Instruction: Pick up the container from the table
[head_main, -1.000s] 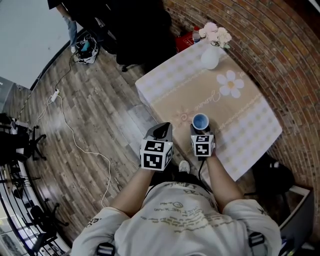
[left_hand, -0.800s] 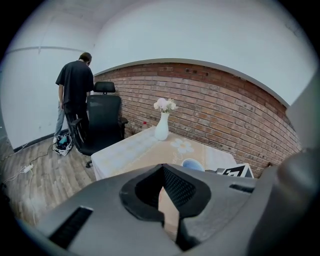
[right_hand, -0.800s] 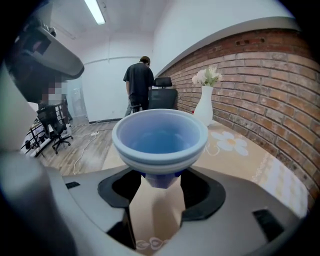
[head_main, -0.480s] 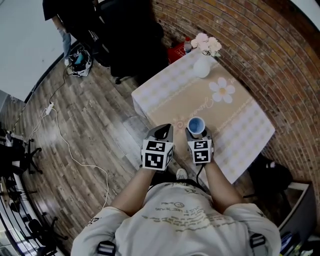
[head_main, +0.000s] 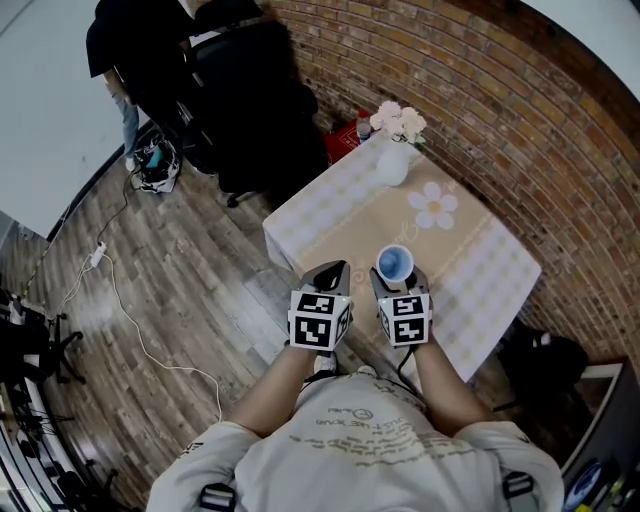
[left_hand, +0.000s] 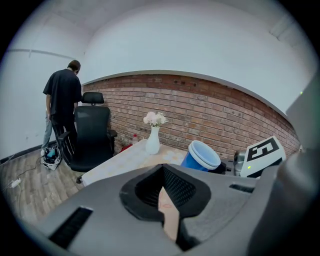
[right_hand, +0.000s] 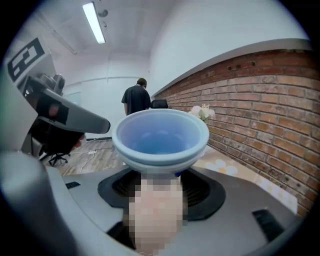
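The container (head_main: 395, 265) is a blue cup with a pale rim. It hangs above the near part of the table (head_main: 330, 215), with my right gripper (head_main: 397, 282) shut on it from below the rim. In the right gripper view the container (right_hand: 160, 137) fills the middle, open mouth toward the camera, and hides the fingertips. My left gripper (head_main: 328, 272) hovers just to its left over the table's near edge, shut and holding nothing. The left gripper view shows the container (left_hand: 201, 156) tilted at the right, beyond the left gripper (left_hand: 165, 200).
A white vase with pale flowers (head_main: 393, 165) stands at the far end of the cloth-covered table. Behind it runs a brick wall (head_main: 520, 130). A black office chair (head_main: 245, 100) and a person in dark clothes (head_main: 135, 45) are at the far left. A cable (head_main: 130, 320) lies on the wooden floor.
Both grippers have risen, the right one more, carrying the container up off the table. The table now looks smaller and further below.
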